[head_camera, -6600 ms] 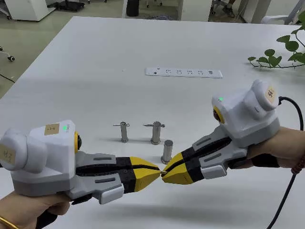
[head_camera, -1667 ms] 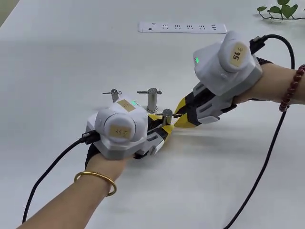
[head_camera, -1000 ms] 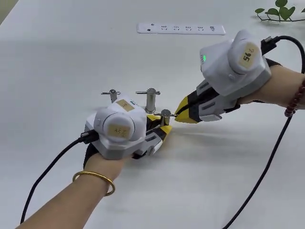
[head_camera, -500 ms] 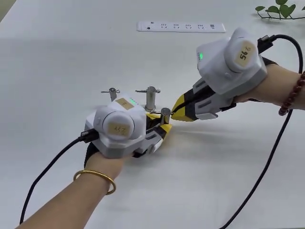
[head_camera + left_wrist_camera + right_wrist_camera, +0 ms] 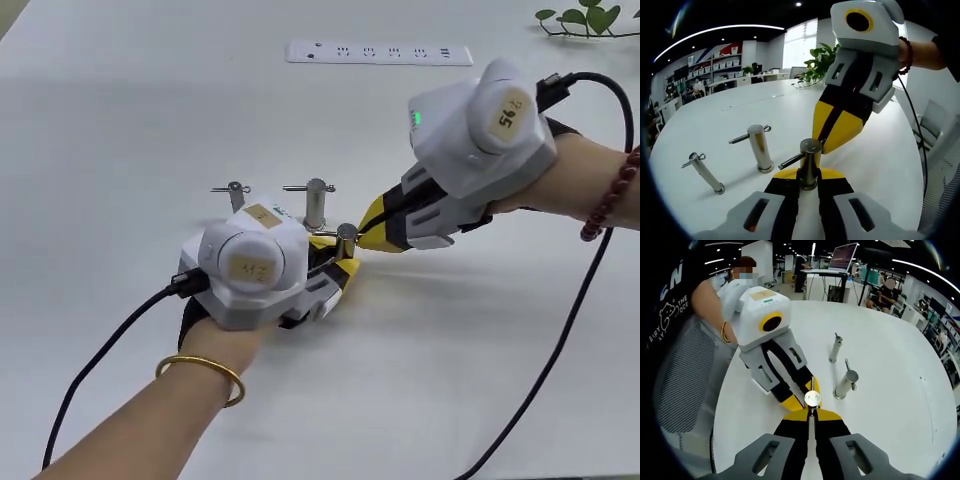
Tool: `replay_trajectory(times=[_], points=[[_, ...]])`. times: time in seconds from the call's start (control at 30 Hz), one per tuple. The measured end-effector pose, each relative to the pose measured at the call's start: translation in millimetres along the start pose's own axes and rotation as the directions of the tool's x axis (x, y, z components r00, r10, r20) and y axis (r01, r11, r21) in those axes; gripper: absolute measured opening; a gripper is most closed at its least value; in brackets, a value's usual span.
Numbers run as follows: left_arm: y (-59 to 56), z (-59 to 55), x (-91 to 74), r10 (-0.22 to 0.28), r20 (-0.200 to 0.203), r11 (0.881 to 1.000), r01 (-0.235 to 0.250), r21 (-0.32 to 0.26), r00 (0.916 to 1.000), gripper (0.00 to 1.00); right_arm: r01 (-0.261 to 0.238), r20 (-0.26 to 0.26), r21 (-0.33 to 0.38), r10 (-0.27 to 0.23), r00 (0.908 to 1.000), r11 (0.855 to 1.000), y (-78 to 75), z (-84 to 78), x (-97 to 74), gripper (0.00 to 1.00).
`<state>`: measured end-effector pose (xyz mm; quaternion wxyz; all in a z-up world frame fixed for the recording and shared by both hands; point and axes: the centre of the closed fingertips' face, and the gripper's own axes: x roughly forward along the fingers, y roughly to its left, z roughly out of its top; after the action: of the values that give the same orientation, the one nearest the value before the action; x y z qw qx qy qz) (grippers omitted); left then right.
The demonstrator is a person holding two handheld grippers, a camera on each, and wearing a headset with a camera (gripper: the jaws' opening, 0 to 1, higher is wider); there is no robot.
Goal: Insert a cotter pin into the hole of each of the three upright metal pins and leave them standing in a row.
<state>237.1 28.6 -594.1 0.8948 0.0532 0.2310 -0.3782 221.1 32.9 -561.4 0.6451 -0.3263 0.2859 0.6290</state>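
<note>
At the near end of the row, the left gripper (image 5: pixel 808 181) clamps the base of the nearest metal pin (image 5: pixel 810 159), which stands upright on the white table (image 5: pixel 150 120). Opposite, the right gripper (image 5: pixel 811 415) is pinched together on a cotter pin (image 5: pixel 789 161) that pokes through the pin's hole. Beside it stand the middle pin (image 5: pixel 315 205) and the far pin (image 5: pixel 237 196), each already carrying a cotter pin.

A white power strip (image 5: pixel 378 53) lies flat on the white table (image 5: pixel 130 120); a leafy plant (image 5: pixel 585 18) trails at its far corner.
</note>
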Motion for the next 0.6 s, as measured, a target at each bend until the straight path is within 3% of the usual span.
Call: replay_trajectory(times=[0.1, 0.2, 0.43, 0.6], points=[[0.2, -0.5, 0.3, 0.0, 0.0, 1.0, 0.0, -0.01, 1.0, 0.11, 0.002, 0.002, 0.008, -0.002, 1.0, 1.0, -0.2, -0.2, 0.1, 0.0], [1.3, -1.8, 0.8, 0.002, -0.016, 0.997, -0.003, -0.072, 0.9999, 0.11, 0.009, 0.003, -0.002, -0.009, 1.0, 1.0, 0.3, -1.0, 0.8, 0.0], [0.0, -8.1, -2.3, 0.001, -0.049, 0.999, -0.003, -0.043, 0.9988, 0.17, 0.025, 0.016, 0.023, -0.025, 0.9996, 0.999, -0.8, 0.4, 0.3, 0.04], [-0.5, 0.6, -10.9, -0.01, -0.031, 1.0, 0.009, -0.024, 0.9995, 0.23, 0.035, 0.029, 0.052, -0.037, 0.9989, 0.998, -1.3, 2.5, 0.5, 0.09]])
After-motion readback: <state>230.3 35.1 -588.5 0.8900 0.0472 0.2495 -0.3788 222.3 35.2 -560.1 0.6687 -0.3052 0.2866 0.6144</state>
